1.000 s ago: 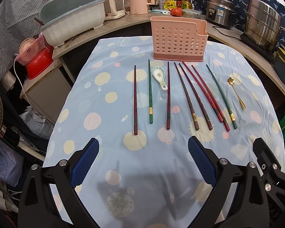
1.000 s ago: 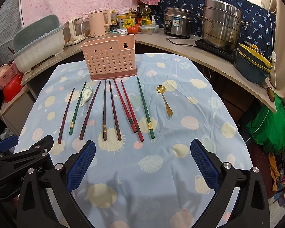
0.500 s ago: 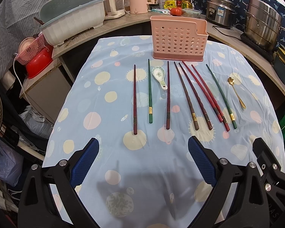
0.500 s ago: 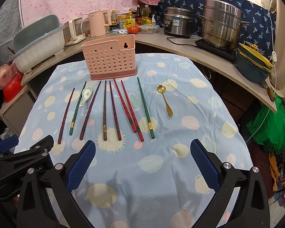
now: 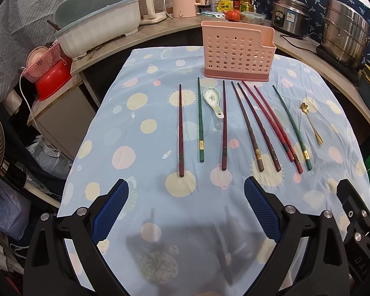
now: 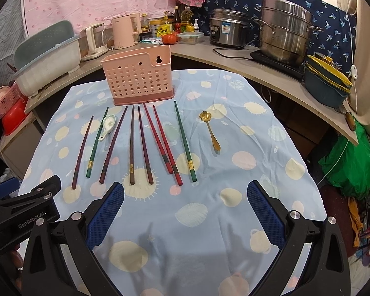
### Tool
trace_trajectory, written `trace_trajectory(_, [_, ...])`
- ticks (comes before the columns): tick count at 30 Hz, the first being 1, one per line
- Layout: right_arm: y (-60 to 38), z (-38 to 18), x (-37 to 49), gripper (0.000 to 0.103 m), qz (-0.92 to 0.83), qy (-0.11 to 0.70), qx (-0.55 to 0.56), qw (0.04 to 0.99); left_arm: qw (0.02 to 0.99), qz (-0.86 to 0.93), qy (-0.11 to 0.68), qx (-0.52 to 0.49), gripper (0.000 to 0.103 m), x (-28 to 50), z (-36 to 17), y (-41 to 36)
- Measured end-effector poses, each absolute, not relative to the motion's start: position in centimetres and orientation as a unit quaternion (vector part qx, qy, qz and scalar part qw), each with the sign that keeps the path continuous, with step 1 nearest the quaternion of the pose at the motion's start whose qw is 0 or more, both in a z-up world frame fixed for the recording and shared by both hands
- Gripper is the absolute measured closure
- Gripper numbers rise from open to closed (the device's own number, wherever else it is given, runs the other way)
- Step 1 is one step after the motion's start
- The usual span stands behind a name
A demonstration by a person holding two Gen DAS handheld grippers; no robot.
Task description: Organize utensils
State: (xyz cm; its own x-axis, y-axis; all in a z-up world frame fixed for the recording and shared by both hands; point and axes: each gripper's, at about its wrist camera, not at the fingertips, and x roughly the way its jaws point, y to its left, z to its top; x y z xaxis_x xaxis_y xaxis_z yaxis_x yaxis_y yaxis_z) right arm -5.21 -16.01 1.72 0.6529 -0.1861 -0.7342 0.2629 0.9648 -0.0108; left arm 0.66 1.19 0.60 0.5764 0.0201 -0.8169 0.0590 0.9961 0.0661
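A pink perforated utensil holder [image 5: 236, 51] [image 6: 138, 79] stands upright at the far end of the blue spotted tablecloth [image 5: 140, 222]. Several chopsticks lie in a row before it: dark red [image 5: 180, 130], green [image 5: 200, 123], brown [image 5: 248, 128], bright red [image 5: 273, 125], green [image 5: 292, 128]. A white ceramic spoon [image 5: 213, 101] lies among them. A gold spoon [image 5: 310, 123] [image 6: 211, 130] lies at the right. My left gripper [image 5: 186, 207] and right gripper [image 6: 185, 209] are open and empty, near the table's front edge.
A counter curves behind with a dish tub [image 5: 96, 27], kettles [image 5: 185, 0], a rice cooker [image 6: 228, 30], a steel steamer pot [image 6: 283, 32]. Red bowl and pink basket [image 5: 49, 74] sit at left. The right gripper's body [image 5: 357, 222] shows at my left view's edge.
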Motion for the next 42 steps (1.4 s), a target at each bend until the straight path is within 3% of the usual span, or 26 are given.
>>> trace_trajectory(23, [-18.5, -1.0, -1.9, 0.007, -0.134, 0.421, 0.054, 0.896, 0.872, 0.021, 0.488, 0.029, 0.013, 4.5, -3.4, 4.1])
trace_trajectory(30, [-19.8, -2.8, 0.1, 0.007, -0.14, 0.432, 0.057, 0.889, 0.859, 0.025, 0.512, 0.004, 0.027, 6.8, -6.1, 6.0])
trace_trajectory(33, [-20.3, -3.5, 1.0, 0.012, -0.141, 0.435, 0.06, 0.887, 0.853, 0.018, 0.522, 0.006, 0.034, 7.5, -7.2, 5.7])
trace_trajectory(42, [-22.7, -5.3, 4.3, 0.032, -0.151, 0.443, 0.075, 0.88, 0.845, -0.002, 0.534, 0.009, 0.04, 9.5, -8.8, 4.5])
